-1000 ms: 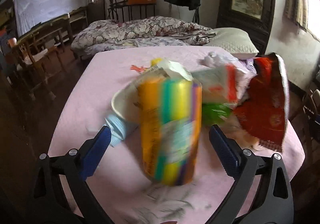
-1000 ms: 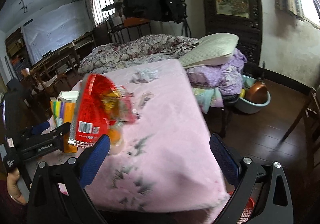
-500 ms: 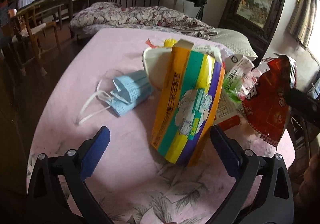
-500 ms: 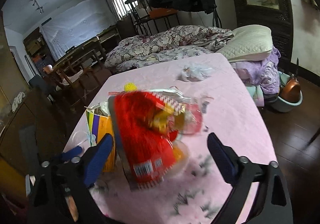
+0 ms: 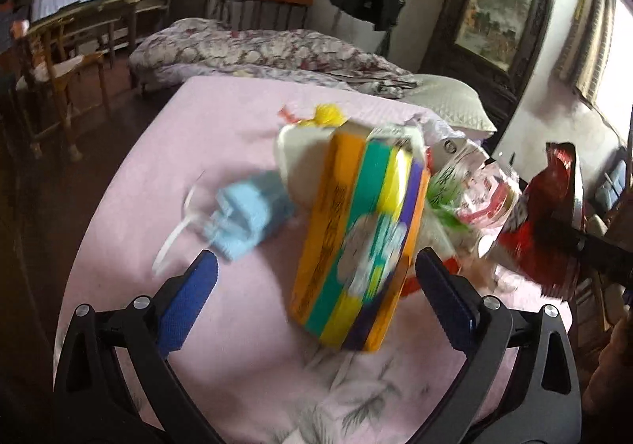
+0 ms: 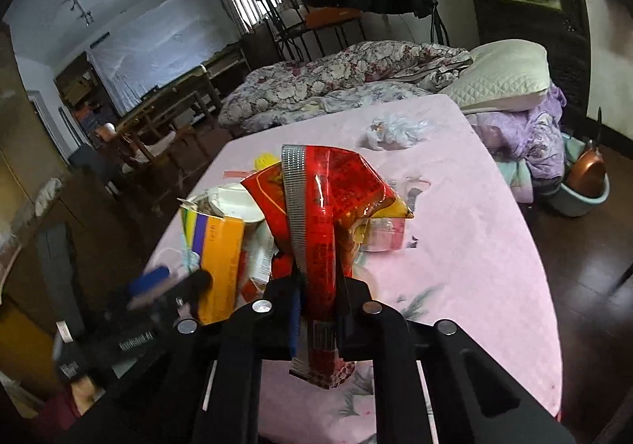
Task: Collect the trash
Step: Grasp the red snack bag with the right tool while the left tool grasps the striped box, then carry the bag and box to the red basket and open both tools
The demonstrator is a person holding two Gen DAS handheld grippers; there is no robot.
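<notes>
Right wrist: right tongs pinch red snack bag, angled downward.

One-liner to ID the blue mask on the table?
On the pink tablecloth, look left of the trash pile, beside the tall striped carton. The face mask lies flat there: the only pale blue item, with white ear loops trailing.
</notes>
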